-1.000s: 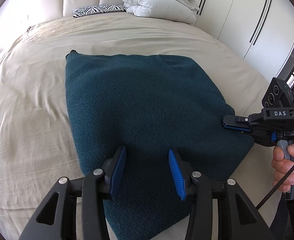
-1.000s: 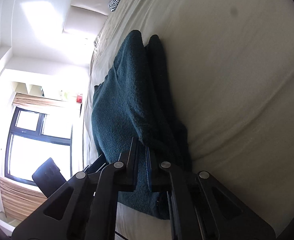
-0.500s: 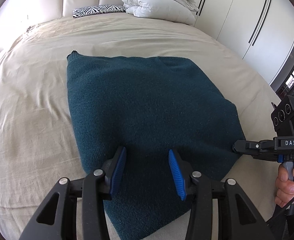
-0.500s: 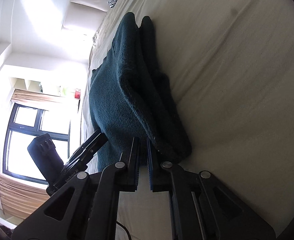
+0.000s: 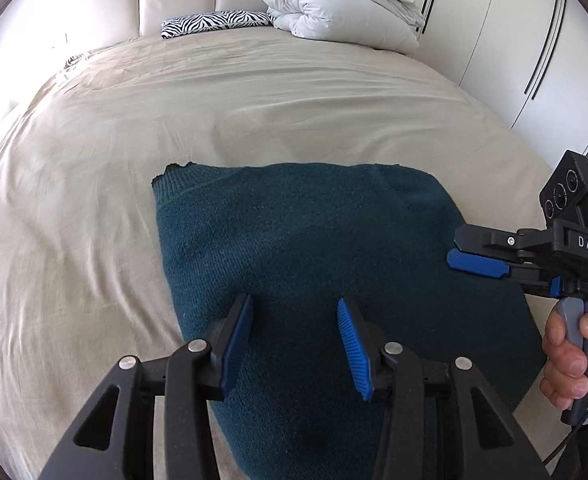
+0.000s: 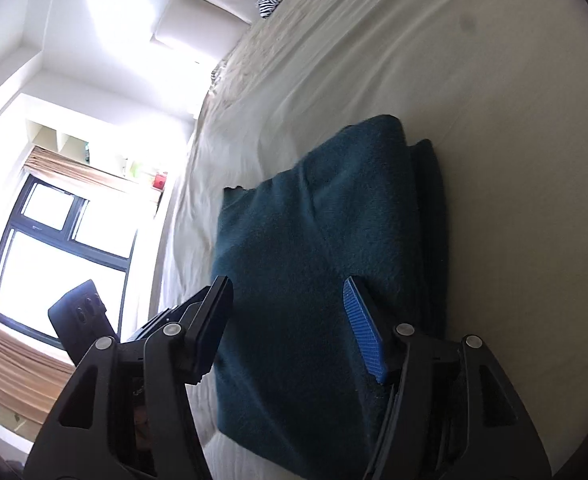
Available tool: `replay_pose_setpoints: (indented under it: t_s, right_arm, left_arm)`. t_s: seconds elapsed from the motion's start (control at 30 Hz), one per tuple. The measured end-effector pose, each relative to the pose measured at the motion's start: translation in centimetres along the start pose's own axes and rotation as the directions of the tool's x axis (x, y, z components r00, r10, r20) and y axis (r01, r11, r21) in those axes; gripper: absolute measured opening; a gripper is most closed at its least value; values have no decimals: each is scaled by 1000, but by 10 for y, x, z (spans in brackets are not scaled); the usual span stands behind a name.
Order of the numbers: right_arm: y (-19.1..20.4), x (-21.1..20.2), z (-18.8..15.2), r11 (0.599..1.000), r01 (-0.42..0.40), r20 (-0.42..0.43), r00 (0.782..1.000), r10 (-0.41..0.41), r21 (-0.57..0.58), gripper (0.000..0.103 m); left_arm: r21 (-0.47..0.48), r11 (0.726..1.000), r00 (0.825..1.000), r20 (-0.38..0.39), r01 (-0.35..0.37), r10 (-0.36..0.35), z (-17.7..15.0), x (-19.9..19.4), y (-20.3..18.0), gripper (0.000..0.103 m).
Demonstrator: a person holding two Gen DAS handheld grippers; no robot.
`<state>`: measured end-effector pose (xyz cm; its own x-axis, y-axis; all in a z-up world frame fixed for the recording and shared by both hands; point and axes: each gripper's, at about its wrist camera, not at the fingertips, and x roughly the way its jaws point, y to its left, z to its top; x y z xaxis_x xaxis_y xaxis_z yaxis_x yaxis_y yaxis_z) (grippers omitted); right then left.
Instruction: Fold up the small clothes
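A: Why is the dark teal knitted sweater (image 5: pixel 326 280) flat mid-bed on the beige sheet (image 5: pixel 93 200)?

B: It's folded. The right gripper (image 5: pixel 460 250) at three o'clock has just been opening, nothing between; the left gripper (image 5: pixel 294 340) at six hovers apart, empty.

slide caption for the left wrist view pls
Both grippers open over a folded teal sweater on a beige bed.

Both wrist views look down, close over one sweater (image 5: pixel 334 264)

Teal sweater (image 5: pixel 314 248), zebra-striped pillow (image 5: pixel 217 22)
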<state>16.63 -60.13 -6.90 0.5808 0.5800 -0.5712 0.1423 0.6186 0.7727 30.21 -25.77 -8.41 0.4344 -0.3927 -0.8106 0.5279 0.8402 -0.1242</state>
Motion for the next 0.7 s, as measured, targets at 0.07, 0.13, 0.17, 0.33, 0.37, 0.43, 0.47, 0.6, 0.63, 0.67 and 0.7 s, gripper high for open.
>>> replay_pose_setpoints:
  t_s: [0.07, 0.13, 0.17, 0.33, 0.37, 0.43, 0.47, 0.6, 0.63, 0.67, 0.7]
  right_arm:
    - [-20, 7, 9, 999, -26, 51, 998, 24, 27, 35]
    - [-30, 6, 15, 996, -44, 40, 998, 41, 81, 27]
    - [-27, 4, 17, 996, -37, 29, 999, 35, 80, 30]
    - [13, 0, 41, 998, -59, 37, 998, 60, -8, 42]
    - [17, 5, 49, 999, -50, 32, 998, 50, -9, 52]
    - [15, 26, 67, 1000, -24, 4, 1000, 24, 13, 52]
    - [7, 39, 74, 999, -4, -25, 1000, 5, 49, 52]
    - [-33, 62, 91, 987, -48, -10, 999, 50, 153, 30]
    - [-37, 62, 93, 984, -61, -7, 998, 63, 169, 29]
    - [-41, 60, 91, 982, -75, 5, 997, 76, 173, 29]
    - [-40, 55, 90, 984, -69, 16, 998, 67, 163, 29]
  left_arm:
    - [-2, 1000, 1000, 7, 4, -4, 1, 3, 0, 49]
    - [-1, 1000, 1000, 11, 13, -13, -1, 3, 2, 49]
    - [-1, 1000, 1000, 15, 18, -18, -2, 5, 5, 49]
    - [-9, 1000, 999, 26, 18, -18, -1, 8, 2, 49]
    - [-11, 1000, 999, 26, 21, -21, -1, 8, 2, 49]
    - [-23, 999, 999, 22, 36, -35, -2, 7, 4, 49]
    - [-30, 999, 999, 20, 43, -43, -3, 8, 7, 49]
    - [-29, 999, 998, 36, 45, -43, -5, 8, 6, 49]
    - [-24, 999, 998, 41, 37, -36, -7, 8, 5, 49]
    - [-24, 999, 998, 46, 35, -33, -8, 6, 3, 49]
    - [-31, 999, 998, 55, 37, -35, -9, 3, 3, 49]
